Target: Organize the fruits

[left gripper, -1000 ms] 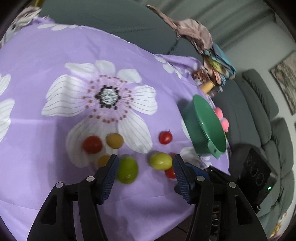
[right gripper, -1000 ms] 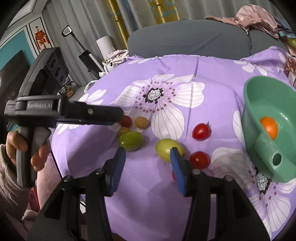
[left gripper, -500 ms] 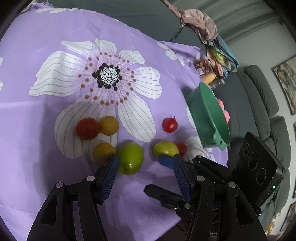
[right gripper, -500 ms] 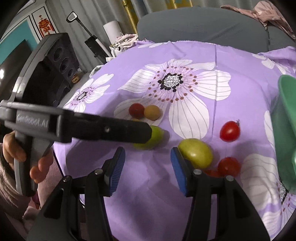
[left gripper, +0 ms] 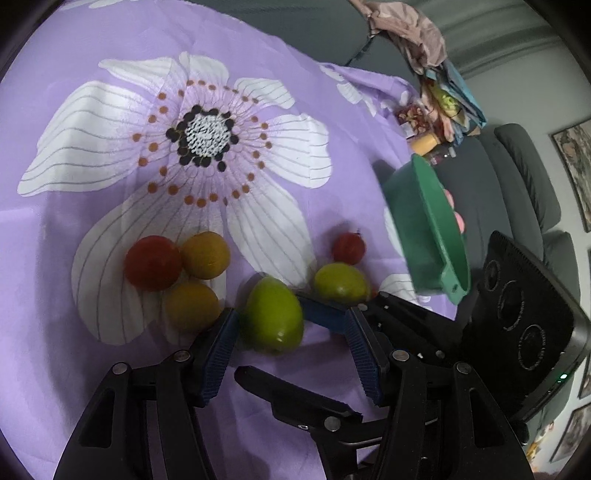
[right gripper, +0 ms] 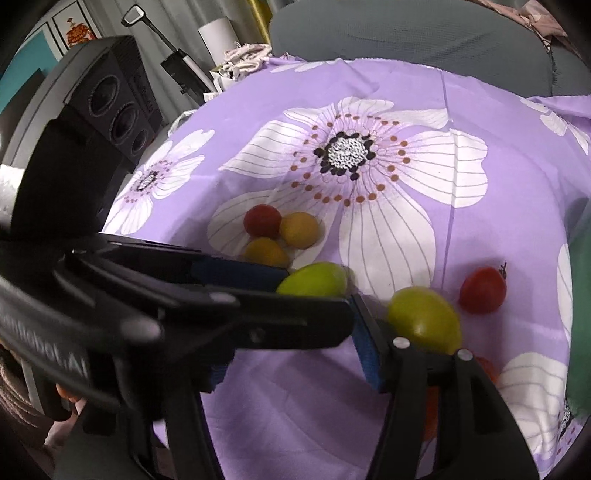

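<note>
Small fruits lie on a purple flowered cloth. In the left wrist view my left gripper is open with a large green fruit between its fingertips. A second green fruit lies just right of it, with a red tomato behind. A red tomato and two yellow-orange fruits cluster at the left. My right gripper is open beside the second green fruit; the left gripper's fingers cross in front of it and hide its left finger.
A green bowl stands at the cloth's right edge, tilted in view, with pink items behind it. A grey sofa with piled clothes borders the far side. A person's hand holds the left gripper at the left.
My left gripper has moved forward and down, so the large green fruit now sits between its fingertips. My right gripper has shifted left, and the bowl has slid out of its view.
</note>
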